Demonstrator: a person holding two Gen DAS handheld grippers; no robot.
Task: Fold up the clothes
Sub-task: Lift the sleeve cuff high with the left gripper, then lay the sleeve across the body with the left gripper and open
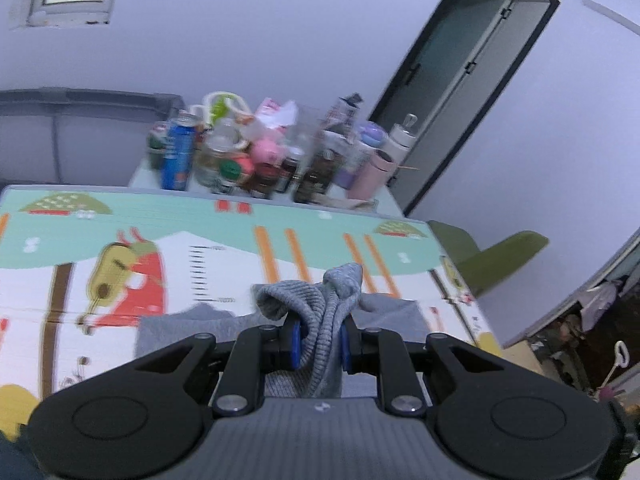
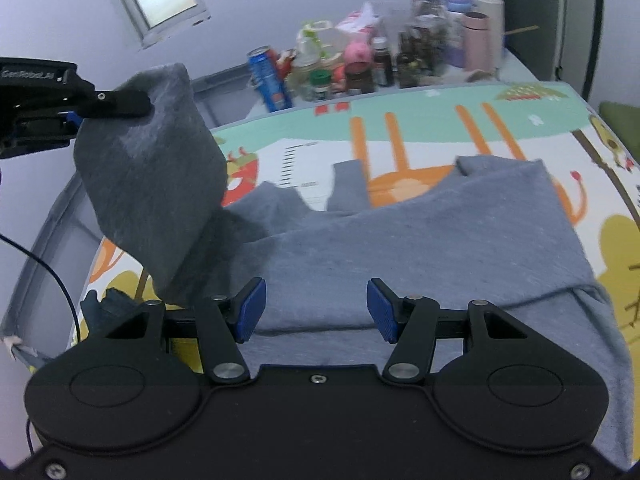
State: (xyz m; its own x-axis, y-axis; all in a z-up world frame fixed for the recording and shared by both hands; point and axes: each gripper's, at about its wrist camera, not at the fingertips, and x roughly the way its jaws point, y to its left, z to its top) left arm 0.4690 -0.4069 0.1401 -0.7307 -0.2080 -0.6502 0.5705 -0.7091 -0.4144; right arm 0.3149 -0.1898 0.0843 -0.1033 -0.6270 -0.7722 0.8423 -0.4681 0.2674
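Observation:
A grey knit garment [image 2: 440, 240] lies spread on the colourful play mat [image 2: 440, 120]. My left gripper [image 1: 320, 340] is shut on a bunched, ribbed edge of the garment [image 1: 332, 300], which sticks up between the blue pads. In the right wrist view the left gripper [image 2: 116, 106] holds that corner [image 2: 152, 184] lifted high at the left, with cloth hanging down to the mat. My right gripper [image 2: 316, 308] hovers open over the near part of the garment. Nothing sits between its blue pads [image 2: 250, 310].
A crowd of bottles, jars and a blue can [image 2: 270, 80] stands on a side table beyond the mat's far edge [image 1: 260, 152]. A green chair [image 1: 500, 256] and a dark door [image 1: 460, 80] are at the right. A grey frame [image 2: 48, 240] borders the mat's left side.

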